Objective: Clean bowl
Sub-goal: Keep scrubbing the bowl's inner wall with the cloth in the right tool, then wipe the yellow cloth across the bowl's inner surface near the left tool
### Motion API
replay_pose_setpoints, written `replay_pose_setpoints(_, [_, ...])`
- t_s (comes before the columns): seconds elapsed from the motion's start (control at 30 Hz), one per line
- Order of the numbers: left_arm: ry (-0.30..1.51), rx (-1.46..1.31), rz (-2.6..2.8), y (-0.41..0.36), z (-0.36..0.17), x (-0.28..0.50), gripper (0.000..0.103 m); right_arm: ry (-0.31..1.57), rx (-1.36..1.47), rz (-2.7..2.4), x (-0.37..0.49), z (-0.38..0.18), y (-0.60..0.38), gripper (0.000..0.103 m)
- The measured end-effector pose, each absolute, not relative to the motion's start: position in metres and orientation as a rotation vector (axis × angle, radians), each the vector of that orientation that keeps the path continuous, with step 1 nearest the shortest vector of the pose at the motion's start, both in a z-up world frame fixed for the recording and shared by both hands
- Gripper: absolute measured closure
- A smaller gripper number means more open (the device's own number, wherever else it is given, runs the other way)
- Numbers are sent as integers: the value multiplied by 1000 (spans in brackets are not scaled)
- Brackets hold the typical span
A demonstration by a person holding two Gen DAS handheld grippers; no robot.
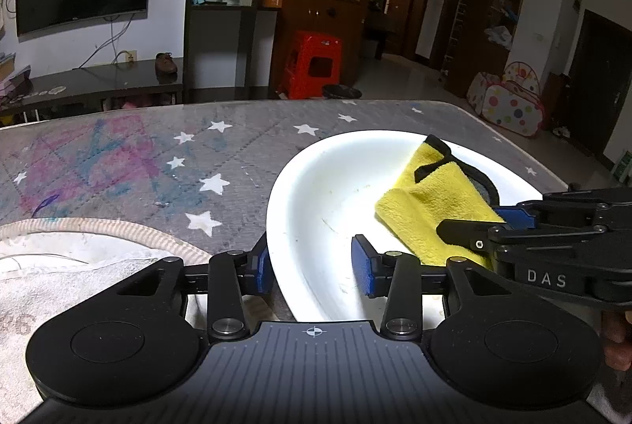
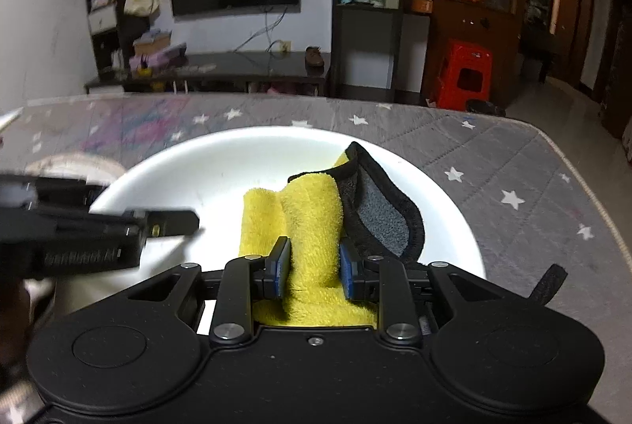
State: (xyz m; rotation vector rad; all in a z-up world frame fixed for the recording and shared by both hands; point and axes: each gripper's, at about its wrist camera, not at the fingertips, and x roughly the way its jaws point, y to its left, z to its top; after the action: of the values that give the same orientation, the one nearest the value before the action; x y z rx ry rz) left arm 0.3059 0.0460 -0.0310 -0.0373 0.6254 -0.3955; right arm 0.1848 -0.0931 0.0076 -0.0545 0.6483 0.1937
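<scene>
A wide white bowl [image 1: 312, 183] sits on a grey star-print table cover [image 1: 158, 167]. Inside it lies a yellow cloth [image 1: 426, 202] with a grey back and black edging. My right gripper [image 2: 312, 268] is shut on a fold of the yellow cloth [image 2: 308, 214] over the bowl [image 2: 197, 163]. It enters the left wrist view from the right [image 1: 493, 226]. My left gripper [image 1: 312, 262] is open and straddles the bowl's near-left rim: one blue pad [image 1: 261, 268] is outside the wall, the other [image 1: 363, 266] is inside, away from it. In the right wrist view, the left gripper [image 2: 170, 222] is blurred.
A white towel with a beige border [image 1: 79, 258] lies on the cover left of the bowl. The table's far edge [image 1: 355, 102] drops to the floor, where a red stool [image 1: 312, 64] stands. A black strap [image 2: 549, 283] lies right of the bowl.
</scene>
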Motion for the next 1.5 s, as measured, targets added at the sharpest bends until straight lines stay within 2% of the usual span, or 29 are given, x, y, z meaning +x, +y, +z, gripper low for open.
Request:
replay_pose_setpoints(0.4, [618,-13,-399,17,-26,273,57,680,-72,364,179,12,-105,75])
replay_pose_setpoints(0.47, [623,-17,-398,40,-27,287,57,689,-95,413,175,14,-108,75])
replay_pose_setpoints(0.67, [623,-19,-399,32,-23,282,57,717,-100,487,167,21,-120,75])
replay_pose_setpoints(0.97, [624,0,-393,42,-24,290,56,708,-111,361,170,23,-118,75])
replay_pose_setpoints(1.13, [622,20,-388,45,-25,287,50,680,-107,291,177,18,-114,74])
replay_pose_setpoints(1.5, [620,44,-372,42,-25,282,46,671,-125,207,194,14,-103,74])
